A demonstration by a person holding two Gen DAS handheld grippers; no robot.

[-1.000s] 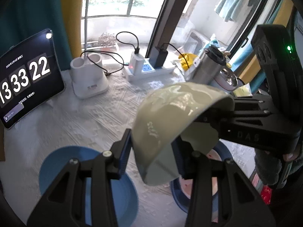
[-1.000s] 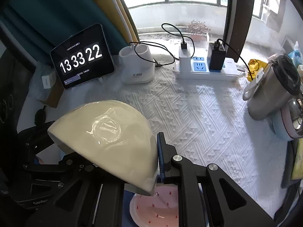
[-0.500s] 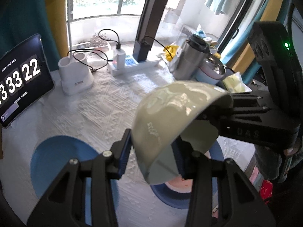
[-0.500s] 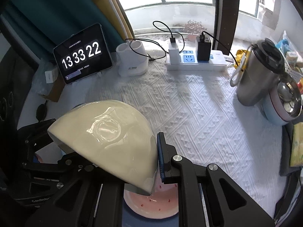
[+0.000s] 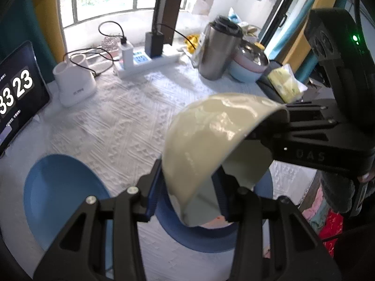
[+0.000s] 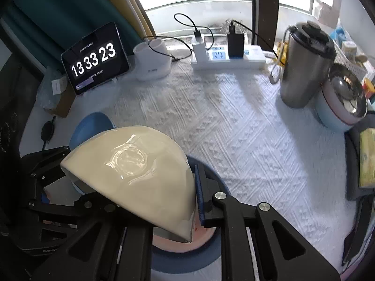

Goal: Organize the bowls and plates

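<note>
Both tools grip one cream bowl, upside down: left tool and right tool each clamp its rim. In the last second it has risen higher above the pink dish stacked on a blue plate, likely being carried elsewhere on the counter.

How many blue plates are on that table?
2. One blue plate lies bare at the left; another blue plate sits under the raised cream bowl, carrying a pink dish. More might be hidden behind the bowl.
</note>
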